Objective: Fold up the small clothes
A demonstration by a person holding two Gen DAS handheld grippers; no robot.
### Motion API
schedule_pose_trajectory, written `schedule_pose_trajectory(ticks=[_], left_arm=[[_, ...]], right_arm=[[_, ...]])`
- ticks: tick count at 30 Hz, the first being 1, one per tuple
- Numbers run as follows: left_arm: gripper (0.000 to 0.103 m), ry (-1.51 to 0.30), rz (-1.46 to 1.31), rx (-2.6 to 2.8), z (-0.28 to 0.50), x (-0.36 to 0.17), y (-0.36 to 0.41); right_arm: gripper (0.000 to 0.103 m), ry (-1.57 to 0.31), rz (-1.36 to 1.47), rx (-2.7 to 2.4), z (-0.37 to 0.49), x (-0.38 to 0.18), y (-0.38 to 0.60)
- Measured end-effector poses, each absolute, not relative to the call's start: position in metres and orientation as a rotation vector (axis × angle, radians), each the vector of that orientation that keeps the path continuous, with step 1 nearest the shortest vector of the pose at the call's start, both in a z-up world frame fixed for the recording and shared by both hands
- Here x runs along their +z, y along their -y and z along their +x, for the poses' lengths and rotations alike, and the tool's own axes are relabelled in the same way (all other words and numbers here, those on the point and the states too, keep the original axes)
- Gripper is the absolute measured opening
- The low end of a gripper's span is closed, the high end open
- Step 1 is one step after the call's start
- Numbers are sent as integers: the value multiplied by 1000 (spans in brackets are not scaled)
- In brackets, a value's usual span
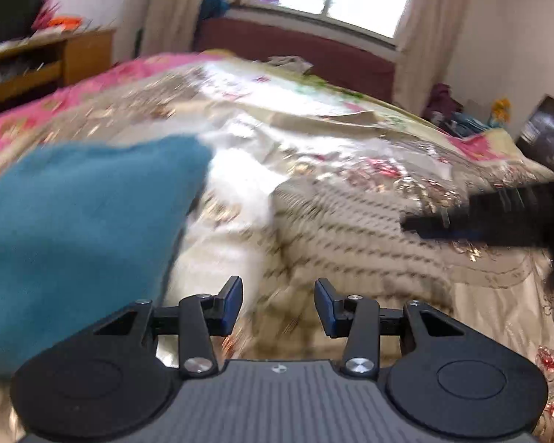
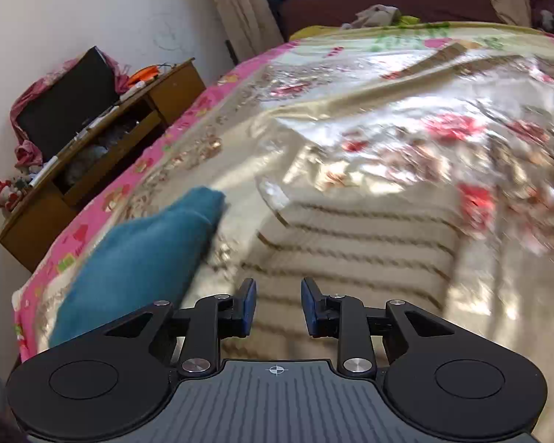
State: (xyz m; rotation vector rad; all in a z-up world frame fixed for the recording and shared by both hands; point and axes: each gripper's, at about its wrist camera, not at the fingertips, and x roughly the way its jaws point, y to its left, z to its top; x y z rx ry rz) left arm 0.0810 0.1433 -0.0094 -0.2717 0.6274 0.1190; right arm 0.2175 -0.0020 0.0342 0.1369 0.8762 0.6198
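Note:
A beige garment with dark wavy stripes [image 1: 351, 229] lies flat on the bed, also in the right wrist view [image 2: 358, 243]. A teal garment [image 1: 77, 214] lies in a heap to its left, seen too in the right wrist view [image 2: 144, 254]. White cloth [image 1: 236, 192] shows between them. My left gripper [image 1: 279, 304] is open and empty, above the striped garment's near edge. My right gripper [image 2: 278, 304] is open and empty over the same garment. It shows as a dark blurred shape in the left wrist view [image 1: 498, 217]. Both views are motion-blurred.
The bed carries a shiny floral bedspread [image 2: 406, 118] with a pink border [image 2: 103, 199]. A wooden cabinet [image 2: 92, 162] with a black screen stands to the left. A dark red headboard [image 1: 299, 51], curtains and a window are at the far end. Clothes lie there [image 2: 376, 14].

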Motion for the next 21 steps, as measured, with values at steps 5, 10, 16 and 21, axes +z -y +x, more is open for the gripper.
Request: schedule_pose_trajectory(ticks=[5,10,16,21], left_arm=[[47,-665,-193,60,131,-20,-130],[59,-777,-162,107,155,-49,-136],[60,-769,-173,111,149,-47,-138],[59,-722,-251,85,129,-29,-151]], right_arm=[[28,-900,94,582,193,15,24],[26,-1004,103,571,186,-22,34],[26,-1027,123,576,187,-32,35],[44,-927,191,549,184,-6,61]])
